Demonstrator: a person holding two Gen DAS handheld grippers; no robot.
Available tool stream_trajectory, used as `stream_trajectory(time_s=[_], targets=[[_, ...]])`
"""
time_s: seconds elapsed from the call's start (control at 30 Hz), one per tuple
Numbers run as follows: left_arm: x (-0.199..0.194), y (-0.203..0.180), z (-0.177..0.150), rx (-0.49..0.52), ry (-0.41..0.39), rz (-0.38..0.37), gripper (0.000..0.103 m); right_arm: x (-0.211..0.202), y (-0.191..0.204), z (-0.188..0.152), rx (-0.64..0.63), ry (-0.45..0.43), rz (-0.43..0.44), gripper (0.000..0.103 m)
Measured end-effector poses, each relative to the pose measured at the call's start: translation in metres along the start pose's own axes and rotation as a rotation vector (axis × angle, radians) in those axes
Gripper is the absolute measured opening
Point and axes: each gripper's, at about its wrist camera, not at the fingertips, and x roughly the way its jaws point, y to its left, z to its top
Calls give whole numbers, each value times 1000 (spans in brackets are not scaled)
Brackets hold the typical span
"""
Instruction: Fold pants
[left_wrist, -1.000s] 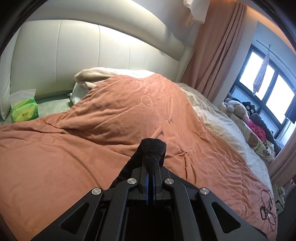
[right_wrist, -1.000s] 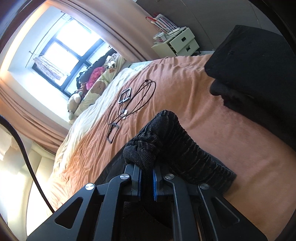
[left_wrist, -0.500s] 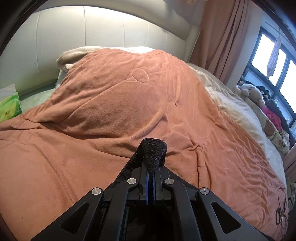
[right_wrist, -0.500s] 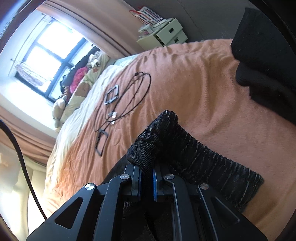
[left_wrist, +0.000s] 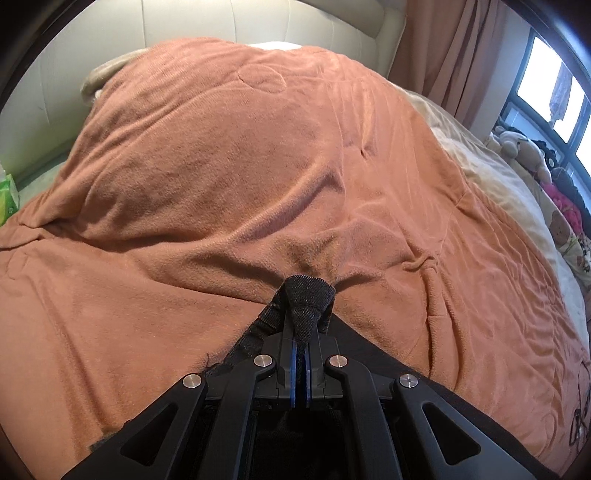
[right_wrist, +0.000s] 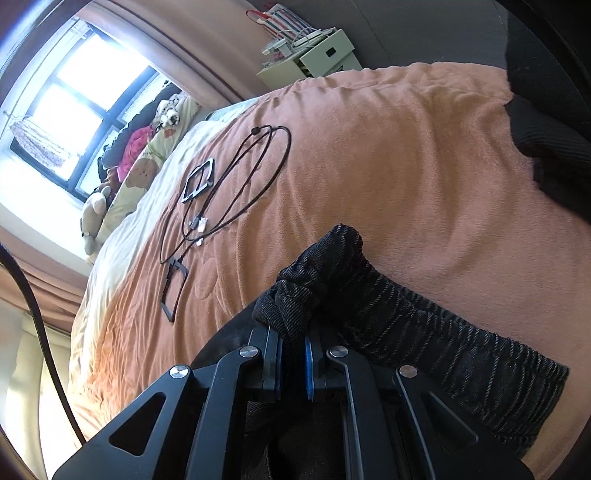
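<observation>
From my remote seat I can read no text, label, brand or number in either wrist view; the green packet (left_wrist: 8, 197) at the left edge shows too little of itself to make out any print.

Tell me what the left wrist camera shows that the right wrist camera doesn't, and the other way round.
Only the left wrist view shows the padded headboard, a green packet at the frame's left edge, and the left gripper shut on a thin fold of the black pants.

Only the right wrist view shows the looped black cable spread out, a white drawer unit, a dark pile of clothes, and the right gripper shut on a thick bunch of waistband.

Both show the orange blanket, the window and stuffed toys.
</observation>
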Motion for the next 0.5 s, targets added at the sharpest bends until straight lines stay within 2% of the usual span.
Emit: stream_trajectory(time_s=[0.03, 0.1, 0.17, 0.2, 0.23, 0.3, 0.4, 0.5], targets=[[4, -1, 0, 4, 20, -11, 3, 1, 1, 0, -1, 3, -6, 7], [5, 4, 2, -2, 42, -48, 11, 3, 1, -1, 3, 31, 9, 9], [-3, 9, 7, 4, 38, -91, 34, 3, 0, 2, -5, 53, 22, 14], [-11, 11, 9, 12, 18, -85, 57, 1, 0, 4, -13, 62, 50, 16], [-20, 14, 11, 20, -12, -84, 71, -3, -1, 5, -22, 64, 74, 17], [-39, 19, 16, 41, -68, -101, 75, -8, -3, 7, -41, 67, 106, 20], [-57, 28, 23, 75, -60, -81, 75, -20, -2, 7, -90, 68, 170, 25], [-72, 40, 20, 111, -55, -61, 75, -31, -1, 7, -130, 72, 207, 25]])
